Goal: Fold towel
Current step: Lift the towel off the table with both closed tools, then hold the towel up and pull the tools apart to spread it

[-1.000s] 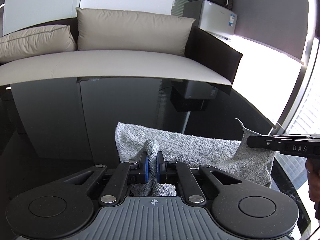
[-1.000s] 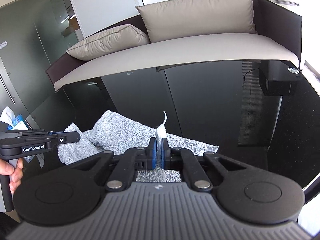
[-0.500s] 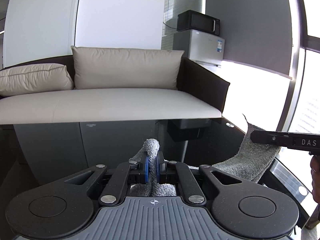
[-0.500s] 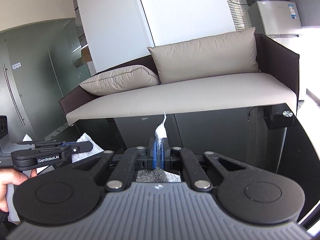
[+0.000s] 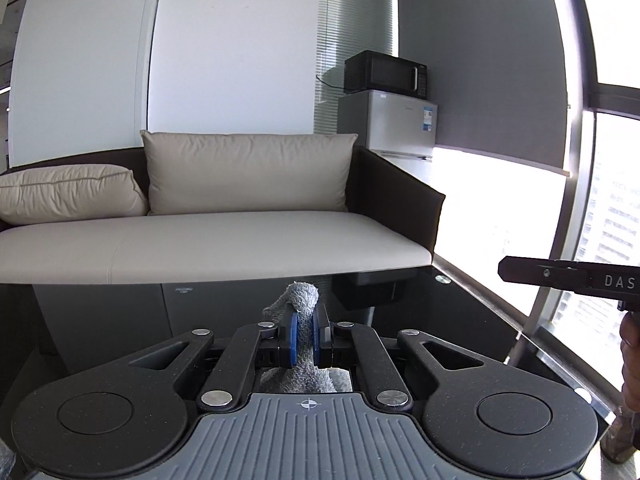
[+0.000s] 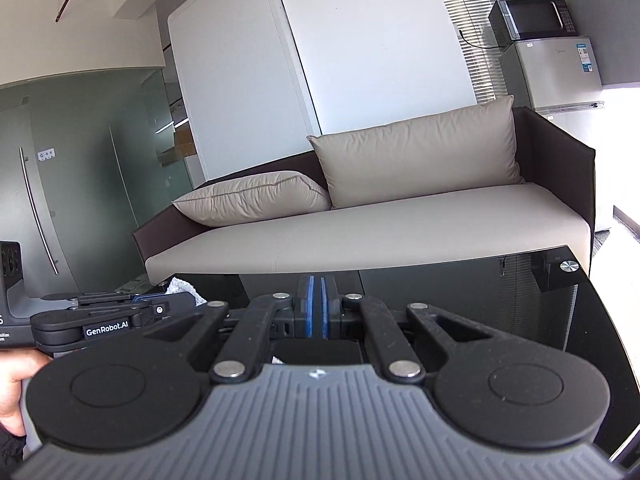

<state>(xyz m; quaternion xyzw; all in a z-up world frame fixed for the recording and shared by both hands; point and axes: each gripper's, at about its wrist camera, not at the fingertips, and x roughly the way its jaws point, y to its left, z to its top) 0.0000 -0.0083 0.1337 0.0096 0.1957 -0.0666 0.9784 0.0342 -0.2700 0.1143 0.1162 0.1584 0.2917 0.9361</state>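
Grey towel [image 5: 301,322], pinched between left tool [image 5: 305,334] pads

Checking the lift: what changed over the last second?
The left gripper and right gripper rose above the black glass table. The grey terry towel no longer shows in the right jaws, which stay shut. Unchanged: the left jaws clamp a towel corner.

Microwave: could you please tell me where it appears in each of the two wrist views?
Left wrist view: the microwave sits right of centre, upper half, on the fridge.
Right wrist view: top right corner, again on the fridge.
Shared landmark: the large sofa cushion, below and left of it in both.
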